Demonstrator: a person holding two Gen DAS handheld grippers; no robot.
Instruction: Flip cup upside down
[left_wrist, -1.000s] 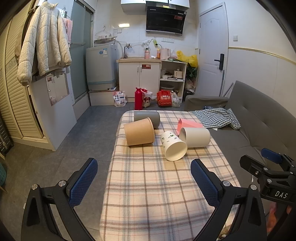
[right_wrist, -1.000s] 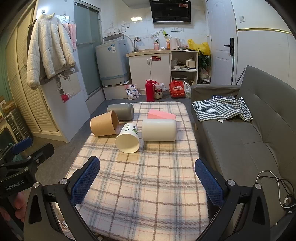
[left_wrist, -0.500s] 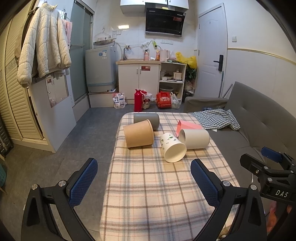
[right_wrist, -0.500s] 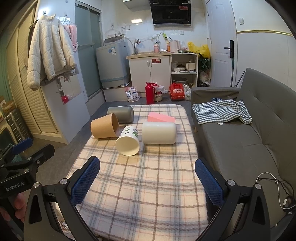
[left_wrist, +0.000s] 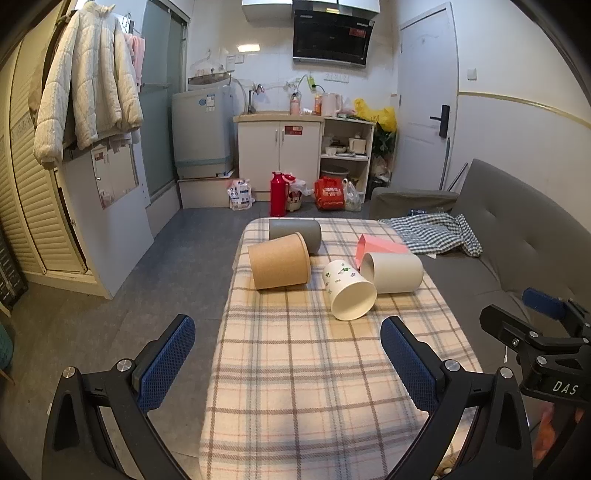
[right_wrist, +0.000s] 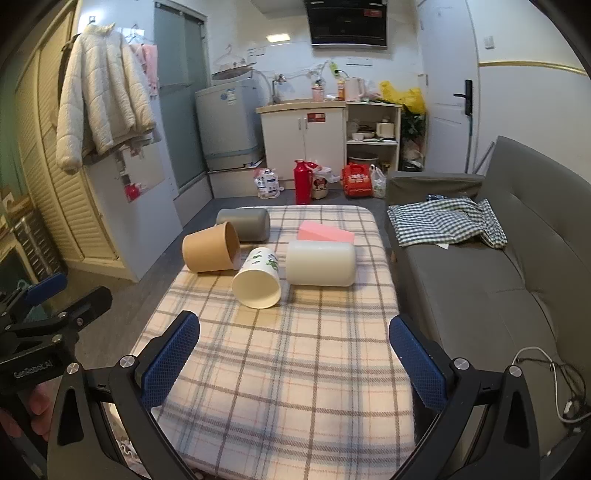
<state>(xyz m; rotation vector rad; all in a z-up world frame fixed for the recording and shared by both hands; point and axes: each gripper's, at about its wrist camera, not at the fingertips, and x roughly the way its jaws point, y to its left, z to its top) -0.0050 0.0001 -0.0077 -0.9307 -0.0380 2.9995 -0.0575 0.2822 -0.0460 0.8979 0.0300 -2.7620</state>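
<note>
Several cups lie on their sides on the plaid-covered table (left_wrist: 295, 387): a brown paper cup (left_wrist: 279, 261), a grey cup (left_wrist: 295, 232) behind it, a white cup with green print (left_wrist: 347, 290) with its mouth toward me, and a plain cream cup (left_wrist: 392, 272). They also show in the right wrist view: the brown cup (right_wrist: 211, 248), the grey cup (right_wrist: 243, 223), the printed cup (right_wrist: 258, 278), the cream cup (right_wrist: 320, 263). My left gripper (left_wrist: 288, 363) is open and empty, short of the cups. My right gripper (right_wrist: 294, 360) is open and empty, likewise near the table's front.
A pink box (left_wrist: 380, 246) lies behind the cream cup. A grey sofa (right_wrist: 498, 280) with a checked cloth (right_wrist: 447, 221) runs along the table's right side. Floor lies to the left; cabinets and a red flask (left_wrist: 277, 194) stand at the far wall.
Both views have shifted only slightly; the cups sit a little lower in the left wrist view. The cups lie as before and both grippers stay open.
</note>
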